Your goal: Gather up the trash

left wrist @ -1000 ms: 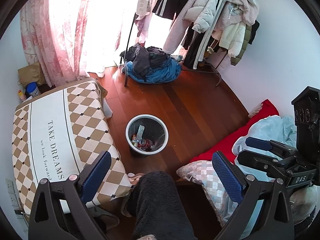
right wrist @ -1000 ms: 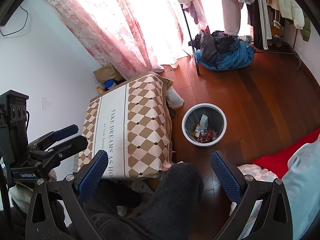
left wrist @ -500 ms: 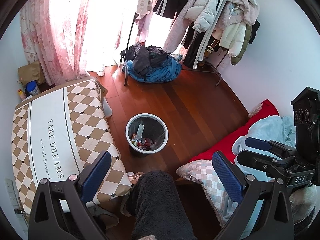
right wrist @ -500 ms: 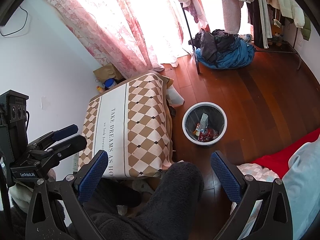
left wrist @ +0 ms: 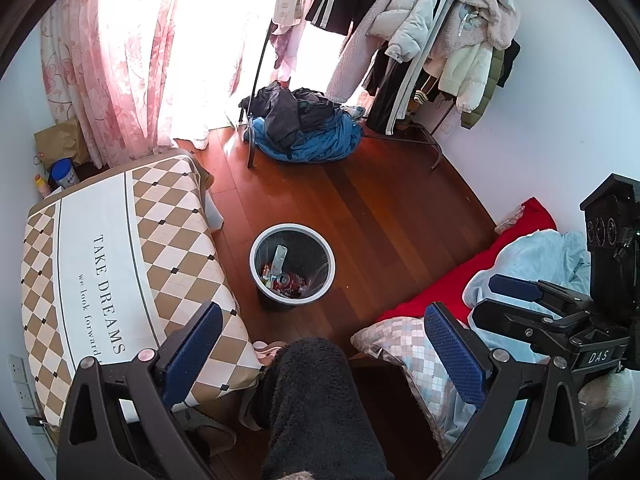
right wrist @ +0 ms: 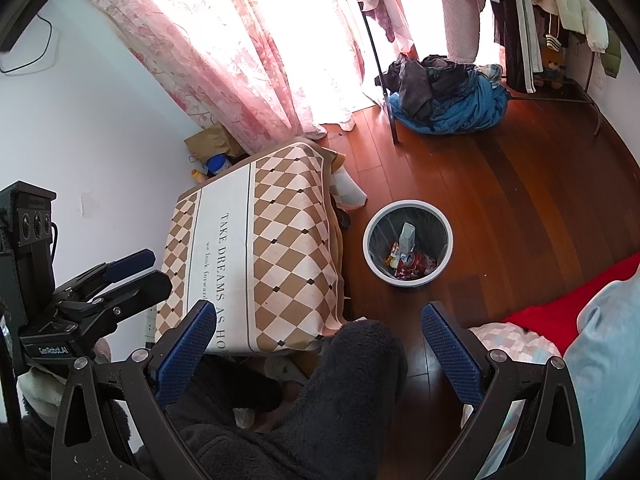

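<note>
Both pairs of jaws stood spread wide with nothing between them, the left gripper (left wrist: 324, 354) and the right gripper (right wrist: 318, 352) each held high above the floor, their blue pads (left wrist: 192, 356) ribbed and rubbery on black angular frames.

At the far left of the left wrist view a brown paper bag (left wrist: 60, 142) and a blue-labelled tin (left wrist: 64, 174) sat against the white wall. Next came the low table (left wrist: 112, 264), rectangular, draped in a smooth cloth of tan and cream diamonds with a printed white band. Just beside its right edge, on the glossy red-brown plank floor (left wrist: 380, 208), stood the round wastebasket (left wrist: 292, 264), grey-rimmed with a dark liner. The trash (left wrist: 286, 278) lay inside it: crumpled red wrappers and a pale upright carton, though the smaller pieces were too jumbled to name. A fuzzy dark trouser leg (left wrist: 316, 404) filled the bottom centre. Beyond the bin a heap of blue and grey clothes (left wrist: 304, 128) lay under a metal rack hung with puffy coats (left wrist: 432, 28). Rightmost were a checked pillow (left wrist: 400, 340) and a red blanket (left wrist: 480, 272).
</note>
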`<state>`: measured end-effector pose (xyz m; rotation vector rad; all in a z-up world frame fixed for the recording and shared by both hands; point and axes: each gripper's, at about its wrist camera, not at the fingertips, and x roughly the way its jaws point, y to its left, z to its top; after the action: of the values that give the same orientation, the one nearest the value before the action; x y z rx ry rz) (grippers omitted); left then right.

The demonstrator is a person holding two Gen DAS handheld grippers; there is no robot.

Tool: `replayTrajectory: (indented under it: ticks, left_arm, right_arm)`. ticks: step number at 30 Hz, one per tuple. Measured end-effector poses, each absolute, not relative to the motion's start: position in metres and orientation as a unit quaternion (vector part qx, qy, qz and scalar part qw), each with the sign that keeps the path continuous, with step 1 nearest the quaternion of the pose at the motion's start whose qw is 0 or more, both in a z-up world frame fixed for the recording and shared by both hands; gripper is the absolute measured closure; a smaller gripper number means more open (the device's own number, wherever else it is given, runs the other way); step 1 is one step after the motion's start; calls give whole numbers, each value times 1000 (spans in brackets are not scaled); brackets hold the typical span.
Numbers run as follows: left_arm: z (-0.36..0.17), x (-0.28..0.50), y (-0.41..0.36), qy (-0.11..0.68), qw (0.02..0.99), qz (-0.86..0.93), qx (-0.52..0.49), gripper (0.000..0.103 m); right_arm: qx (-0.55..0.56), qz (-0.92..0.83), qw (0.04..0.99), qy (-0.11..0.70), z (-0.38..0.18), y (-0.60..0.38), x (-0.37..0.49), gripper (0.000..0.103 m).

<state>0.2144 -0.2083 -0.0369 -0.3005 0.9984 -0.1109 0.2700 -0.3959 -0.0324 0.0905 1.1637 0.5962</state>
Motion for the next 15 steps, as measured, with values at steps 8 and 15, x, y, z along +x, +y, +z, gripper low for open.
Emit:
replayTrajectory:
  ticks: [8, 15]
  left_arm:
    - [-38, 214, -211, 479, 864, -53, -145, 0]
    - [-37, 217, -214, 475, 866, -51, -148, 0]
  right_arm:
    - [44, 275, 792, 544, -34, -394, 274, 0]
    - [41, 273, 790, 548, -35, -390, 275, 0]
